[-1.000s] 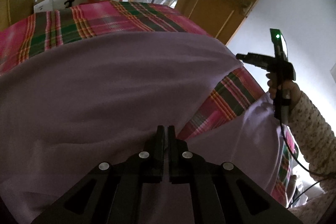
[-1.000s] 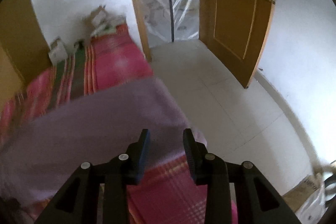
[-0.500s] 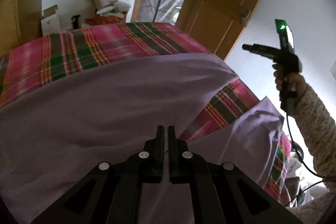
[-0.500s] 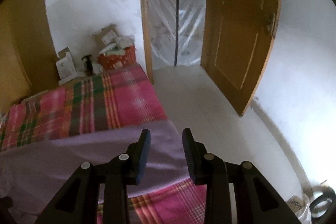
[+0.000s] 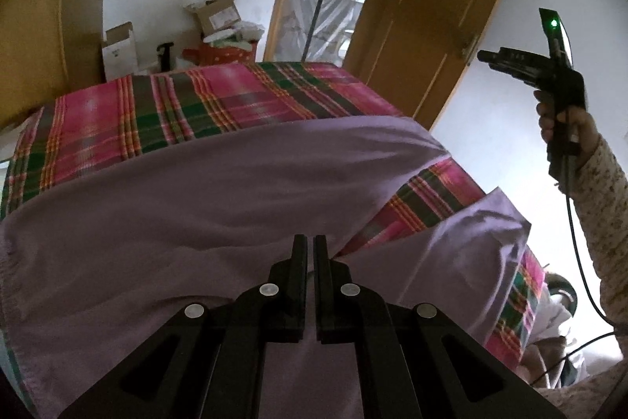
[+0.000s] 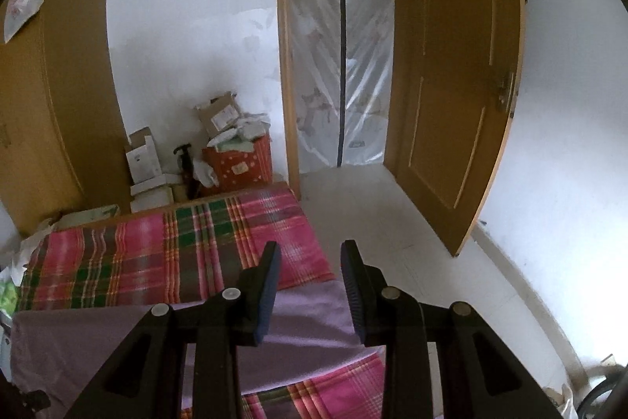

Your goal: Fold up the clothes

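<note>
A lavender garment point(image 5: 196, 203) lies spread across a bed with a pink and green plaid cover point(image 5: 204, 101). One of its parts point(image 5: 463, 254) is folded out toward the right edge. My left gripper point(image 5: 310, 242) sits low over the cloth, its fingers pressed nearly together on a pinch of the lavender fabric. My right gripper point(image 6: 310, 250) is open and empty, held high above the garment's right corner point(image 6: 310, 321). The left wrist view shows it in the air point(image 5: 486, 57), in a hand with a patterned sleeve point(image 5: 604, 191).
Cardboard boxes and a red box point(image 6: 239, 167) are piled at the far end of the bed. A wooden wardrobe point(image 6: 47, 97) stands on the left. An open wooden door point(image 6: 455, 97) and a plastic-covered doorway point(image 6: 337, 65) are to the right, beyond white floor tiles point(image 6: 392, 218).
My right gripper has risen and tilted up away from the garment, staying open. The left gripper stays shut on the cloth and its view has tipped upward, showing more of the room.
</note>
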The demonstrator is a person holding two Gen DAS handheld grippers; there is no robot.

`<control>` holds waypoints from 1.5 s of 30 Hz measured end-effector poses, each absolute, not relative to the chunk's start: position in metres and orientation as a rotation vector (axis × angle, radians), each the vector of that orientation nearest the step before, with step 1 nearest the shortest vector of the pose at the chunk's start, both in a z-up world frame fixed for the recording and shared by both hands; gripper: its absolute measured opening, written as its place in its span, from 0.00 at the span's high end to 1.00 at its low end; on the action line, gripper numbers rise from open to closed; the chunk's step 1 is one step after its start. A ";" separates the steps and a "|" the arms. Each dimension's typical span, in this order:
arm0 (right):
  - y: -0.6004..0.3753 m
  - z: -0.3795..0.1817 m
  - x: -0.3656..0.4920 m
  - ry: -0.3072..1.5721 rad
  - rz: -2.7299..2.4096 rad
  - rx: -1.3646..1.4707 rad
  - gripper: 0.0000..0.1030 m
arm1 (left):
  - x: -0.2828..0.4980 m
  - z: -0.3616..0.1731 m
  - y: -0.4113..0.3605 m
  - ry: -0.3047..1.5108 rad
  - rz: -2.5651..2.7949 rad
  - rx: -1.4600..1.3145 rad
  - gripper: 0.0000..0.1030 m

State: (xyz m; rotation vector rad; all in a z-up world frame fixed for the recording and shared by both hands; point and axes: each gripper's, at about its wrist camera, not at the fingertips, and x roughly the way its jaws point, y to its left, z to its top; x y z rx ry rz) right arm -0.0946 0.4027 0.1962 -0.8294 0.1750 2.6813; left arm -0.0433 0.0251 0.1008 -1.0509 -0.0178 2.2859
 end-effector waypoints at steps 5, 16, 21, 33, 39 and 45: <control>0.402 0.198 -0.087 0.191 2.681 -0.840 0.69 | -0.038 0.111 0.019 -0.048 2.300 -1.028 0.97; 0.376 0.149 -0.083 0.190 2.709 -0.984 0.69 | -0.029 0.095 0.006 -0.106 2.310 -1.067 0.97; 0.362 0.086 -0.084 0.220 2.676 -1.154 0.69 | -0.028 0.072 -0.002 -0.134 2.311 -1.133 0.97; 0.290 0.038 -0.068 0.005 2.790 -1.245 0.69 | -0.030 0.047 -0.039 -0.281 2.345 -1.188 0.97; 0.271 0.008 -0.082 -0.040 2.756 -1.363 0.69 | -0.031 0.032 -0.053 -0.316 2.336 -1.251 0.97; 0.278 0.005 -0.085 0.047 2.698 -1.378 0.65 | -0.031 0.028 -0.079 -0.395 2.370 -1.260 0.97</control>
